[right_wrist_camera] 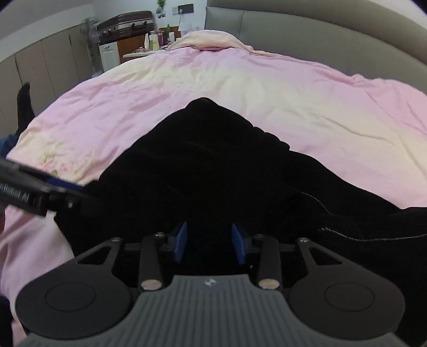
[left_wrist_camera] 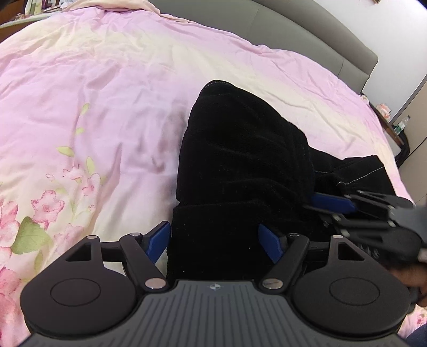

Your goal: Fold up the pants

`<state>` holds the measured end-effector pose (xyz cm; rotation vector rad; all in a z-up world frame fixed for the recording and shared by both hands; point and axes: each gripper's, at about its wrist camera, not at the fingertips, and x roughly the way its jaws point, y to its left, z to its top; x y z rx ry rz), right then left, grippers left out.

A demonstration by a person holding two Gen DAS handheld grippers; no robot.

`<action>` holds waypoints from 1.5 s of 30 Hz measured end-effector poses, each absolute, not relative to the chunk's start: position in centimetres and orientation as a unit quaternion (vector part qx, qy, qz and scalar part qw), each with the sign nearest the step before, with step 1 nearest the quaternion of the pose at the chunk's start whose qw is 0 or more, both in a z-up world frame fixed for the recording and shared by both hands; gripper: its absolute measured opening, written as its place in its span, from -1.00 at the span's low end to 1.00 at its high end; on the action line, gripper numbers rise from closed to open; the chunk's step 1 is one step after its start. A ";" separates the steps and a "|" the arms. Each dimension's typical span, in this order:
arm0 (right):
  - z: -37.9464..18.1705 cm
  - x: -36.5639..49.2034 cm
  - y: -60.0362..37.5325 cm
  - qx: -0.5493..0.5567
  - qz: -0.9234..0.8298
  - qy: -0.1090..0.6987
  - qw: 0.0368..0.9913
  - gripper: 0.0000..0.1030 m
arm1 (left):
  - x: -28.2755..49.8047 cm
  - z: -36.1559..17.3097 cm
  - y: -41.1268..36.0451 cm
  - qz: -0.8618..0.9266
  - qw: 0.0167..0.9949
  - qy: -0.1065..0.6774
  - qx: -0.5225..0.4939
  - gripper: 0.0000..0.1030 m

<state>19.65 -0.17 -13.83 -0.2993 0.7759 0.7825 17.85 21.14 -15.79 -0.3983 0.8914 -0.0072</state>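
Black pants (left_wrist_camera: pixel 240 160) lie on the pink bed cover, partly folded over themselves, with a stitched hem at the right. My left gripper (left_wrist_camera: pixel 214 240) is open, its blue fingers (left_wrist_camera: pixel 157 240) wide apart on either side of the near fold of the pants. My right gripper (right_wrist_camera: pixel 209 241) also shows in the left wrist view (left_wrist_camera: pixel 331 202), coming in from the right. Its blue fingers (right_wrist_camera: pixel 180 240) stand a moderate way apart with black cloth (right_wrist_camera: pixel 208 165) between and over them. The fingertips are buried in the cloth. The left gripper shows at the left of the right wrist view (right_wrist_camera: pixel 61 186).
A pink floral duvet (left_wrist_camera: pixel 93 106) covers the bed. A grey padded headboard (right_wrist_camera: pixel 320 34) runs along the far side. A nightstand with bottles (right_wrist_camera: pixel 157 40), a suitcase (right_wrist_camera: pixel 125 25) and cabinets stand beyond the bed's far left corner.
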 end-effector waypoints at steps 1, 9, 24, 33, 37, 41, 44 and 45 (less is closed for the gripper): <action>-13.3 19.1 -1.0 -0.129 0.371 0.365 0.844 -0.36 | 17.9 -15.5 20.8 0.003 0.884 0.429 -0.183 0.70; -9.4 17.7 -10.5 0.012 0.299 0.355 0.886 -0.09 | 17.5 -12.3 18.9 0.012 0.900 0.412 -0.141 0.72; -8.4 17.9 -24.9 0.179 0.128 0.357 0.908 -0.05 | 20.5 -9.9 12.4 -0.002 0.911 0.403 -0.093 0.75; -8.9 16.8 -28.3 0.230 0.077 0.352 0.904 0.08 | 22.9 -9.8 7.8 -0.049 0.914 0.394 -0.084 0.79; -9.8 16.6 -29.8 0.268 0.041 0.348 0.897 0.19 | 24.1 -10.1 5.1 -0.074 0.912 0.396 -0.081 0.81; -11.6 16.4 -31.9 0.370 0.012 0.336 0.866 0.23 | 25.1 -10.3 2.3 -0.093 0.912 0.393 -0.072 0.82; -13.6 16.1 -33.3 0.449 -0.017 0.337 0.828 0.39 | 25.6 -10.5 0.5 -0.115 0.912 0.388 -0.064 0.82; -14.3 16.1 -33.6 0.473 -0.019 0.342 0.812 0.40 | 25.7 -10.6 0.0 -0.124 0.911 0.388 -0.063 0.82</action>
